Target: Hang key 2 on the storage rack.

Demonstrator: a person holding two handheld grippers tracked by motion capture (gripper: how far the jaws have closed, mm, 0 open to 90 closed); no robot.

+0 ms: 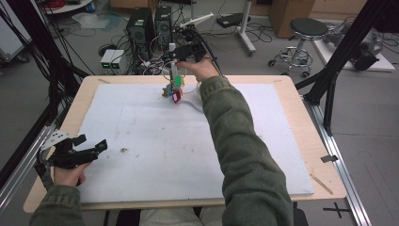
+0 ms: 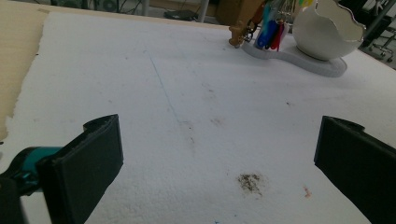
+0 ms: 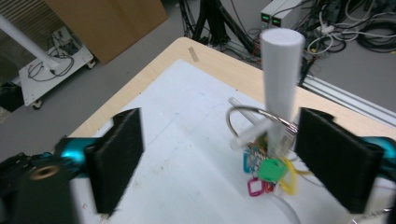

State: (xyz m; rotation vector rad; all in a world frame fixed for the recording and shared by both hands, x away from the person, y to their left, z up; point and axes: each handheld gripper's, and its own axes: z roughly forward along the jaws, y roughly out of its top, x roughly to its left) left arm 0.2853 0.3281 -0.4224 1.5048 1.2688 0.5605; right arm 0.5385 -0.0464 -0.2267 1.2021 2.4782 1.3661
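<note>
- the right gripper (image 1: 181,54) is out at the far edge of the desk (image 1: 301,136), right over the white post (image 3: 279,79), which stands upright on a white stand.
- its jaws stand wide apart. the post and the key ring (image 3: 254,122) lie between them in the right gripper view, and neither pad presses on anything.
- the key ring hangs around the post, just above a short white peg that sticks out sideways from it.
- below the ring, close against the post, dangles a bunch of coloured key tags (image 3: 266,175): green, blue, yellow and pink.
- in the left gripper view the same bunch hangs beside a white eggshell-shaped bowl (image 2: 327,30), which sits on the stand's flat base next to the post.
- the left gripper (image 1: 75,153) is at the near left corner of the desk, well apart from the post, held in the person's hand.
- its jaws are also wide open, with nothing between them but the bare white foam sheet (image 2: 196,107) that covers the desk.
</note>
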